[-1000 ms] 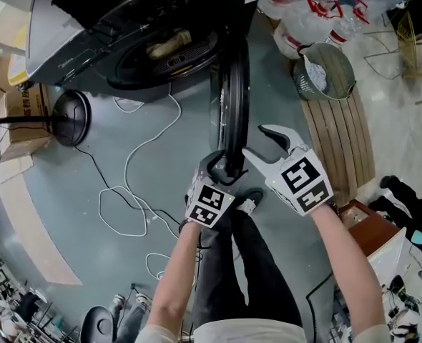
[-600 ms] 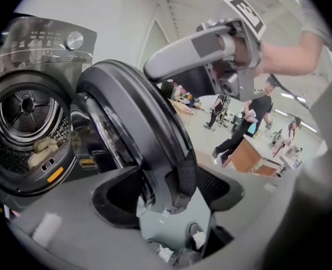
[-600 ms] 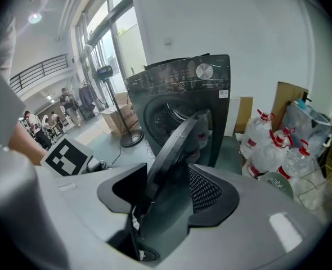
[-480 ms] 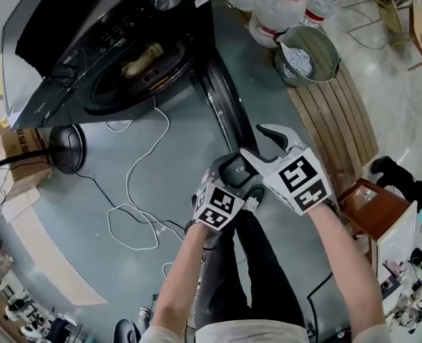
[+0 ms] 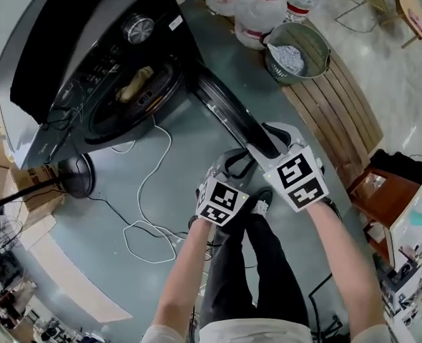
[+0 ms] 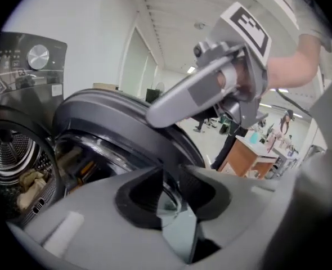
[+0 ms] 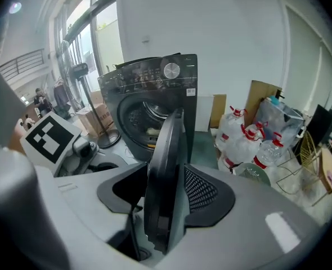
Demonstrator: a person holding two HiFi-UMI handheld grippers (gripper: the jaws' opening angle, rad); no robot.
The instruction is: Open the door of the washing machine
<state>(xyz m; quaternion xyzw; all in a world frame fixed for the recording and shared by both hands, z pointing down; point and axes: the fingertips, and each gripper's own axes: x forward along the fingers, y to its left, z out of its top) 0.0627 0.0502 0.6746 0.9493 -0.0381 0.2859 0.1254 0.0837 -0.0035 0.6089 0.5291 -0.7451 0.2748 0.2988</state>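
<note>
The washing machine [image 5: 89, 63] stands at my far left, its drum mouth [image 5: 129, 95] uncovered, with something pale lying inside. From its hinge side the door [image 5: 225, 116] reaches toward me, swung well clear of the opening and seen almost edge-on, so I judge the opening itself done and the step in hand to be the last of the swing.

My left gripper [image 5: 232, 166] sits at the door's free end. Its jaws have just been closing, and the left gripper view shows a glossy sliver of the door's edge running between the pads, which look pressed onto it. Just to its right, almost touching it, my right gripper [image 5: 272, 140] is clamped on the same rim: the right gripper view shows the thick dark rim filling the gap, both pads against it.

Next, as I read it, I either carry the door a little wider along its hinge arc or let go, parting both pairs of jaws before I draw back so the rim is not dragged.

Further right a metal bucket [image 5: 297, 52] stands on wooden slats [image 5: 340, 113], well apart from the door's path.
</note>
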